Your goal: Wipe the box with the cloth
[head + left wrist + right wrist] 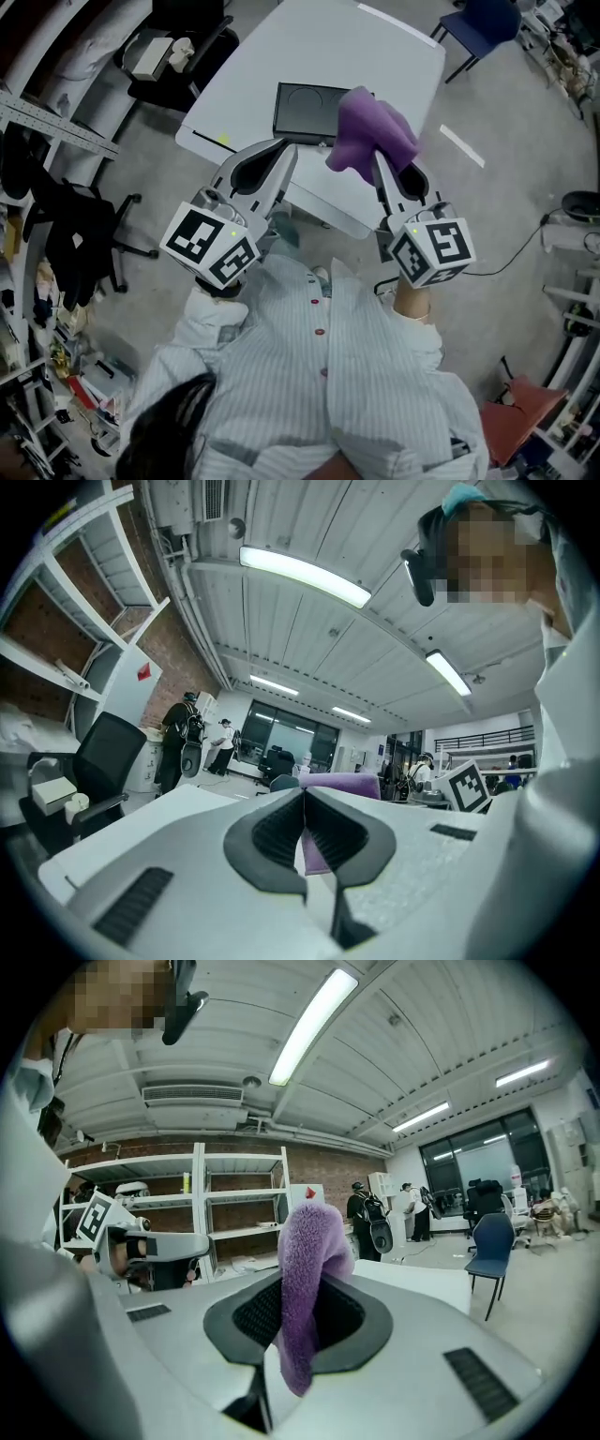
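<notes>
Pinching the purple cloth [305,1269] in the right gripper [300,1309], jaws closed on a fold of it, with one end standing up above the pads and the other end hanging down below them. Probably holding it bunched like this for having a thick soft pad at the front, ready for pressing on a flat top. Carrying it high in the air, as seen from the head view, with the cloth sticking out ahead of the jaws.

Holding the left gripper [304,803] just beside, jaws pressed together at the tips and gripping nothing, only showing the far cloth through the small gap lower down. Seeming to be waiting as the free tool, perhaps for steadying the box during the rubbing.

Pointing both grippers toward the black box [305,111], lying flat on the white table [375,56] further out. Not touching it yet with the cloth or with either gripper, so probably needing first to lower the cloth onto the lid. Leaving aside the black chair [173,91] at the left of the table, well apart and playing no part.
</notes>
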Demonstrator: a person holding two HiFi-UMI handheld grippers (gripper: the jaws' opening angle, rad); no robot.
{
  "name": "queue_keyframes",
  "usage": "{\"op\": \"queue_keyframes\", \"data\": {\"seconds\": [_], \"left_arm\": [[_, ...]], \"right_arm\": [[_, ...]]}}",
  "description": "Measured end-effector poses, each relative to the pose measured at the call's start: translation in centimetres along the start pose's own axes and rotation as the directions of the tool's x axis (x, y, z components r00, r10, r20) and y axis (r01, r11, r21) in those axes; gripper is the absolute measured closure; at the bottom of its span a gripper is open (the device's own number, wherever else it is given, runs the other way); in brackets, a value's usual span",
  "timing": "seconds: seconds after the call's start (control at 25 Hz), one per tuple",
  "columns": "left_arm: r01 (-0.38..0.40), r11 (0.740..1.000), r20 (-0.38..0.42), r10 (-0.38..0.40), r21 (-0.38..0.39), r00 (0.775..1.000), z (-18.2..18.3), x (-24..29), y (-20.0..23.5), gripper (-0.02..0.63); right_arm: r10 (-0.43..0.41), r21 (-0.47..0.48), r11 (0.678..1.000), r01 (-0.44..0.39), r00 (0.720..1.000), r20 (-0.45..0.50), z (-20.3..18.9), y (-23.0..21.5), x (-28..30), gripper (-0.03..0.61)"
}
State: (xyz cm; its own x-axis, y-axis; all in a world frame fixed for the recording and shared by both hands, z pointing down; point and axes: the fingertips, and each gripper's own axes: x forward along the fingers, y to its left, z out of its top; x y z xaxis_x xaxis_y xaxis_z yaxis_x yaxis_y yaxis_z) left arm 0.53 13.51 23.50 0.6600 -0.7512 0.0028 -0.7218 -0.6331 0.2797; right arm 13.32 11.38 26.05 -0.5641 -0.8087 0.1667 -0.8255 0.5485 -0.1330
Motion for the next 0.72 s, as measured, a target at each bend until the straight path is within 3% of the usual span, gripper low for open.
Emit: {"op": "queue_keyframes", "data": {"seconds": [0.32, 0.72], "left_arm": [[0.093, 0.995, -0.082, -0.095, -0.021, 0.992, 1.3, 7.5, 9.7, 0.603], [0.183, 0.98, -0.183, -0.194, -0.075, 0.964, 0.4, 14.0, 17.4, 0.603]], "right_arm": [[-0.11, 0.035, 0.993, 0.111, 0.994, -0.027, 1.1, -4.1, 9.8, 0.517], [-0.212, 0.068, 0.974, 0.218, 0.974, -0.081, 1.2, -7.8, 17.4, 0.517]]}}
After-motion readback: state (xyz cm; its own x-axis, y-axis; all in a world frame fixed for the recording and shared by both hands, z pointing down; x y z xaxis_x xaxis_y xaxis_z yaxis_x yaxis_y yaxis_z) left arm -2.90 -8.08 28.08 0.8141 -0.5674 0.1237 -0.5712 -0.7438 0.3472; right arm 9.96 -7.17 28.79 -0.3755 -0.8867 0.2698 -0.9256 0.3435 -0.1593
